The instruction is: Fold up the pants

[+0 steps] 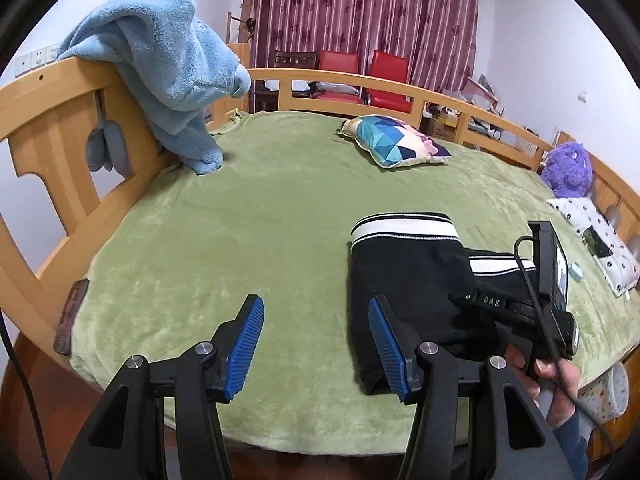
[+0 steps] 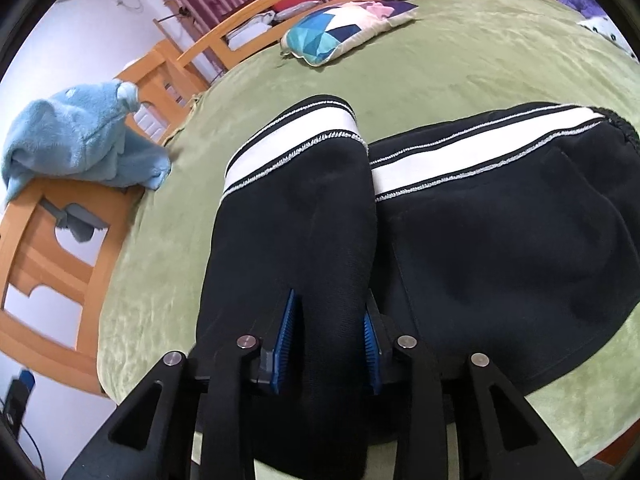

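Left wrist view first, sweeping from nine o'clock across: we see the blue fleece blanket (image 1: 168,72) draped over the wooden bed frame (image 1: 48,136) at about ten o'clock, then the open green bedspread (image 1: 240,232), with the patterned pillow (image 1: 396,142) near one o'clock. Our left gripper (image 1: 316,350) hovers at six o'clock over bare bedspread, its jaws wide apart and holding nothing. The pants (image 1: 412,280), black with white stripes, lie folded on the bed around four o'clock, and beyond them at three o'clock sit the purple plush toy (image 1: 568,172) and the spotted cloth (image 1: 596,240). In the right wrist view the blanket sits at nine o'clock, and our right gripper (image 2: 328,344) at six o'clock has a fold of the pants (image 2: 480,240) running between its jaws; the blue pads sit against the cloth on both sides, so we judge it clamped on that fold. We judge the risk to be in how that fold is carried: if we pull with only the right side held, the layer beneath could drag and bunch, leaving the stripes misaligned. A thick bundle may also slip from the pads if we lift quickly, and the left gripper is too far off to steady the stack.
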